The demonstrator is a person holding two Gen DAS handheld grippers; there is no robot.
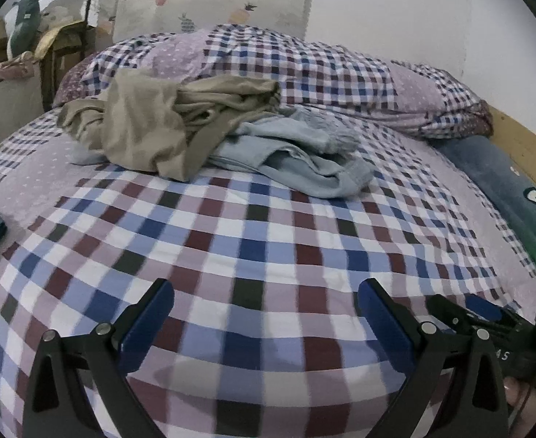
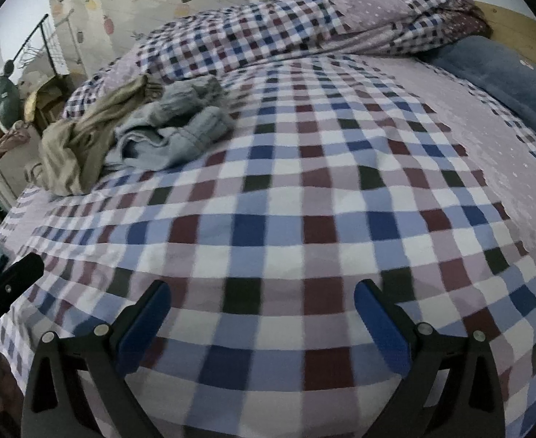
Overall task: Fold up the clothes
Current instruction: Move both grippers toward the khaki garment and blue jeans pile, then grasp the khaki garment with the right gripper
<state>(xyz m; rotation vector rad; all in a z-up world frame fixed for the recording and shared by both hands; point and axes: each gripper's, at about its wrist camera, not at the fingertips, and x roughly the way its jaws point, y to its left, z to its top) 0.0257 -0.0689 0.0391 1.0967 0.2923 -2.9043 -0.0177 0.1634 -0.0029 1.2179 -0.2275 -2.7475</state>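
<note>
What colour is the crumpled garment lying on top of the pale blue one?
Khaki beige, plain. The beige garment shows best in the left wrist view.

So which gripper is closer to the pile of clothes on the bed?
Left. The left gripper faces the clothes pile straight ahead; for the right gripper the pile lies farther off, up to its left. Both are open, holding nothing.

Wide, flat checked bedsheet (image 1: 253, 226) lies bare across the centre and lower frame. At upper centre, a crumpled beige garment (image 1: 147, 124) overlapping a crumpled pale-blue garment (image 1: 297, 157) blocks passage. A bunched checked duvet (image 1: 304, 65) lies behind them.
</note>
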